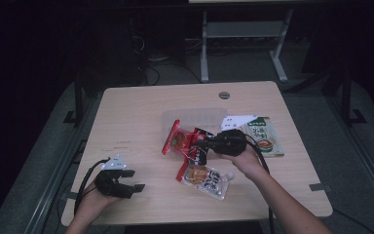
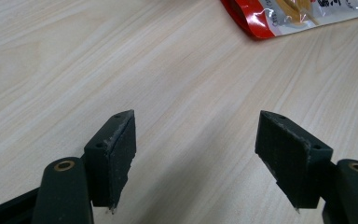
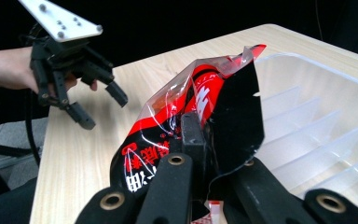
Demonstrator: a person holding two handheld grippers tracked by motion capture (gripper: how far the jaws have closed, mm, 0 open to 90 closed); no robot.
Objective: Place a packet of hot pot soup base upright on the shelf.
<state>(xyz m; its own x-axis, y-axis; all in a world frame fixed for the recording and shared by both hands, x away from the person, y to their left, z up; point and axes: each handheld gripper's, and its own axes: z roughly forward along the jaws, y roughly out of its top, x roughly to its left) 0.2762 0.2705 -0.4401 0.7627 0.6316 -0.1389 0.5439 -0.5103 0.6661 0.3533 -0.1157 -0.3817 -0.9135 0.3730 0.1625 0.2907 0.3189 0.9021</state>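
Packet (image 3: 191,121), red and black with a clear window, is pinched between the pressed-together jaws of the right gripper (image 3: 200,140) and lifted just beside the clear plastic tray (image 3: 317,121); its lower end is hidden behind the jaws, and its print is too creased to read. In the high view another red packet (image 1: 173,139) lies against the tray, a white-and-red packet (image 1: 205,179) nearer the person, and a green packet (image 1: 264,136) partly covered by the right gripper's plate. The left gripper (image 2: 196,158) hangs over bare bench (image 2: 98,60), jaws spread, nothing between them. The bench is pale wood grain; the room around it is dark, floor details hard to make out.
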